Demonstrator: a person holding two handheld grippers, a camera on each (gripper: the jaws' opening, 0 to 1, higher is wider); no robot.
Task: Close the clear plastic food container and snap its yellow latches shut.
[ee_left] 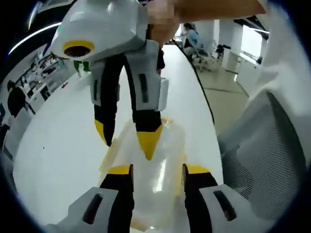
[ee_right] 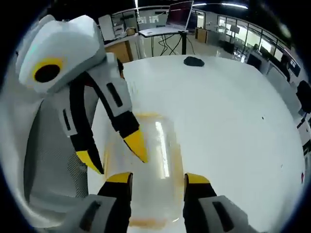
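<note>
My left claw (ee_left: 158,171) rises from the bottom of the left gripper view with its yellow-tipped jaws spread, and the clear container (ee_left: 150,160) lies between and just beyond them on the white counter (ee_left: 63,145). The plastic is so clear and blurred that I can hardly trace its edges; only faint yellow strips along its left side (ee_left: 109,155) and far end hint at the latches, and I cannot tell whether any is snapped down. Its near end is cut off behind my jaws.

My right claw (ee_left: 126,141) comes down into this view from the top, its jaws apart, one yellow tip over the middle of the lid and the other beside the container's left edge. Whether either tip touches the plastic, I cannot say. A mesh chair back (ee_left: 262,150) fills the right side, and a seated person (ee_left: 192,39) is far off beyond the counter's end.

In the right gripper view my right claw (ee_right: 158,180) stands spread at the bottom, the container (ee_right: 146,165) running away between the jaws, with a bright glare streak on its lid and an orange-yellow rim at the near end. My left claw (ee_right: 116,158) reaches in from the left, jaws parted, one tip above the lid. A small dark object (ee_right: 193,61) sits at the counter's far edge, too small to identify.
</note>
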